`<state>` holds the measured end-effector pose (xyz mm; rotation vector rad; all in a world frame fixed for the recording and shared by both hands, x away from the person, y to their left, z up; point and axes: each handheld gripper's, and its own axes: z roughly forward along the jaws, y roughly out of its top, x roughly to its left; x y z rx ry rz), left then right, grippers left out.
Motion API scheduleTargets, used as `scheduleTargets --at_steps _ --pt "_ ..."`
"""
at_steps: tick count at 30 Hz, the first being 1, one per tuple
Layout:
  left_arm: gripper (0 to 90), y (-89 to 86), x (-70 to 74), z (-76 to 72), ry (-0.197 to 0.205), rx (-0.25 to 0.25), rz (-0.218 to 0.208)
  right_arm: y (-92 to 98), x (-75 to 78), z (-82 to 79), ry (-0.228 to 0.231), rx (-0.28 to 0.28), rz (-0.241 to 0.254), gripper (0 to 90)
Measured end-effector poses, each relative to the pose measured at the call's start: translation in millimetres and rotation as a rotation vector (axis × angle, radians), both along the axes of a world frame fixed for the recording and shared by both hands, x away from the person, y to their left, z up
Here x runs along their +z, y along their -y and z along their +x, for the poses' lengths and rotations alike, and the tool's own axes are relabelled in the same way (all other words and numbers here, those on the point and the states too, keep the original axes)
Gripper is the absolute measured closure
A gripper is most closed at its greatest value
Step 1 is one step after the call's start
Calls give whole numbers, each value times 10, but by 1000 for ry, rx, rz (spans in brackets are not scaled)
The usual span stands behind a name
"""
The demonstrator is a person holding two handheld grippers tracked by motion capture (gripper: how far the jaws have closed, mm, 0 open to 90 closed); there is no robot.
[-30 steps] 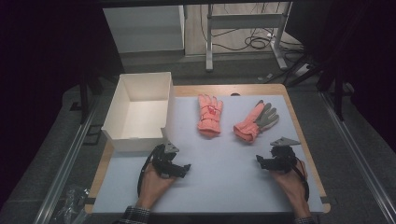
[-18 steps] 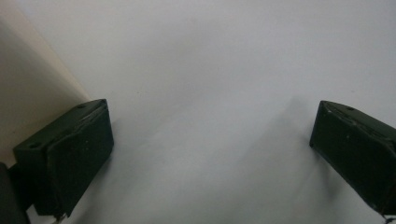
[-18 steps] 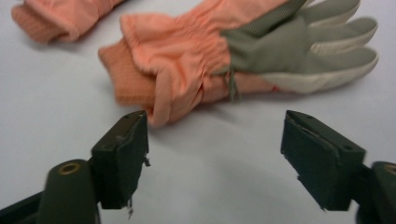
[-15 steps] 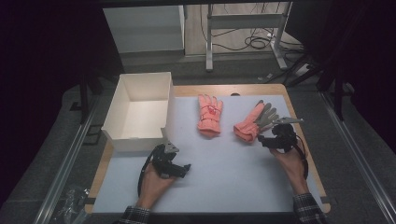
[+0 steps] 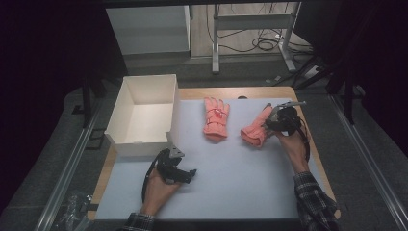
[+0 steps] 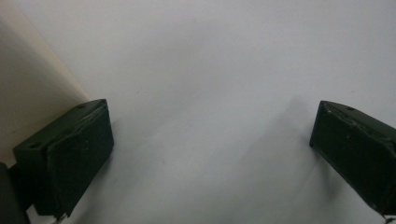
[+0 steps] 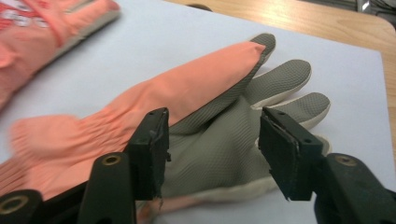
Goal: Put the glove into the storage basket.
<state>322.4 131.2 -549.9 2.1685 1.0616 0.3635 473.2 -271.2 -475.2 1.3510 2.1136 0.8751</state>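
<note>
Your right gripper (image 5: 275, 119) is the one that matters here: it hangs over the right glove (image 5: 255, 129), the one lying at about three o'clock on the white mat (image 5: 240, 178) that covers the desk (image 5: 250, 91), while the second glove (image 5: 216, 119) rests near the centre, just clear of the first at its nine o'clock. In the high view the right glove's long axis runs from its cuff at seven o'clock up to its fingertips at one o'clock, and your right hand (image 5: 291, 144) comes at it from the five o'clock side, meeting the palm end of the glove rather than the cuff. In the right gripper view the glove (image 7: 196, 116) lies directly beyond the fingers (image 7: 152, 149), grey palm showing, with the two fingers set either side of the palm; they have just been closing and now stand partly apart, not yet pressing on the fabric. I'd judge that the grip turns on lowering them across the glove's width, not along its length. Your left gripper (image 5: 174, 169) sits at seven o'clock on the mat, just in front of the white box (image 5: 126, 111), well apart from both gloves, with its fingers (image 6: 70, 154) wide apart over bare mat and nothing between them.
</note>
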Motion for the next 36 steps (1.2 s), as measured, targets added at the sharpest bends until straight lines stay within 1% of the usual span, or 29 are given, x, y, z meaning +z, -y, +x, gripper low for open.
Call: scheduleTargets --at_steps 1,2,3,5,6,8,9,11,13,16,17,19,20,23,27,28,29,30,34,36 --pt "0 0 0 0 1 0 -1 -1 -28 52 -8 -9 -2 420" --pt "0 0 0 0 1 0 -1 -1 -28 52 -8 -9 -2 420" --pt "0 0 -1 0 0 0 -1 2 -96 127 -29 -25 -14 416" --pt "0 0 0 0 0 0 0 2 -166 172 -68 -37 -25 416" --pt "0 0 0 0 0 0 0 22 -218 198 -91 -37 9 432" --pt "0 0 0 1 0 -1 1 47 -257 208 -99 -43 43 478" --pt "0 0 1 1 0 -1 1 47 -274 207 -95 -44 45 505" --pt "0 0 1 1 0 -1 2 38 -301 194 -85 -58 42 588" --pt "0 1 1 1 0 -1 2 29 -306 184 -84 -65 42 665" --pt "0 1 0 1 0 -1 2 -9 -309 163 -70 -71 22 779" --pt "0 1 0 1 0 -1 2 -29 -309 154 -65 -66 9 808" --pt "0 1 0 1 0 -1 1 -54 -303 146 -59 -63 -10 837" --pt "0 0 1 1 0 -1 2 -56 -297 146 -62 -62 -10 845" --pt "0 0 1 1 0 -1 1 -20 -271 143 -70 -56 21 857" --pt "0 0 1 1 0 -1 2 59 -224 114 -75 -34 93 863" --pt "0 0 1 1 0 -1 2 59 -224 114 -75 -34 93 863" --pt "0 0 0 1 0 -1 2 75 -213 100 -75 -26 109 863" --pt "0 1 1 1 0 -1 2 99 -187 62 -75 -5 133 863" --pt "0 0 1 1 0 -1 2 127 -111 -7 -59 28 158 862" --pt "0 0 0 1 0 -1 2 145 -49 -46 -49 46 185 862"
